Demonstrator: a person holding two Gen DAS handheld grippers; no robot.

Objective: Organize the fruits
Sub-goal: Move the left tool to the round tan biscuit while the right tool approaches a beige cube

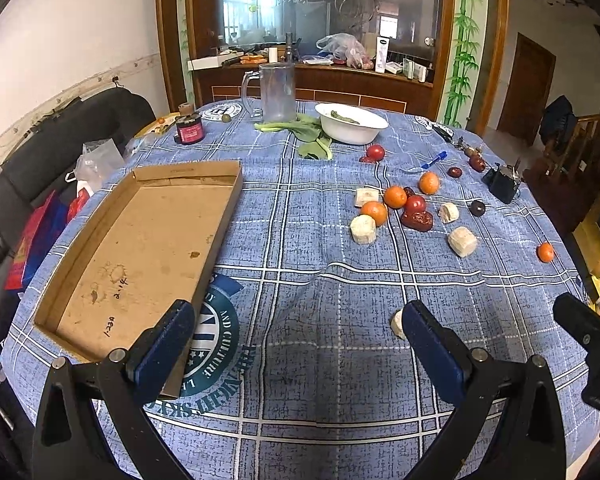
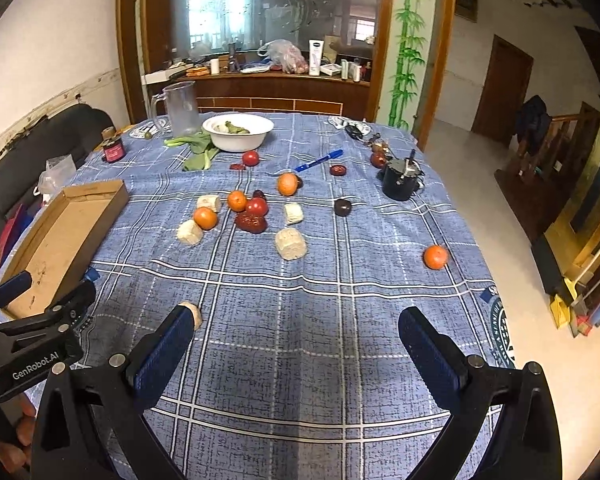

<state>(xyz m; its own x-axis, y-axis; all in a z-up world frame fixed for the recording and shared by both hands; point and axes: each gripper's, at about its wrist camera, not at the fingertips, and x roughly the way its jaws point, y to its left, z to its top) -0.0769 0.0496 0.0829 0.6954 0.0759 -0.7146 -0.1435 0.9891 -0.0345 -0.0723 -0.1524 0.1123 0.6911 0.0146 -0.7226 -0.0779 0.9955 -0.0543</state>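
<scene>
Both claws spread wide — left claw (image 1: 296, 344), right claw (image 2: 296, 344) — above blue plaid surface (image 1: 300, 240); fruits (image 1: 396, 208) scattered mid-surface, empty cardboard tray (image 1: 140, 248) left; wooden cabinet (image 1: 320, 80) behind.

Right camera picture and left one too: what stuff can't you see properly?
- Pale chunk: right wrist view, partly behind the right gripper's finger; left wrist view, behind the left gripper's finger.
- White bowl: contents mostly below the rim, only something green shows.
- Cardboard tray: near corner covered by the left gripper.
- Shelf clutter: both views, too small and blurred.
</scene>
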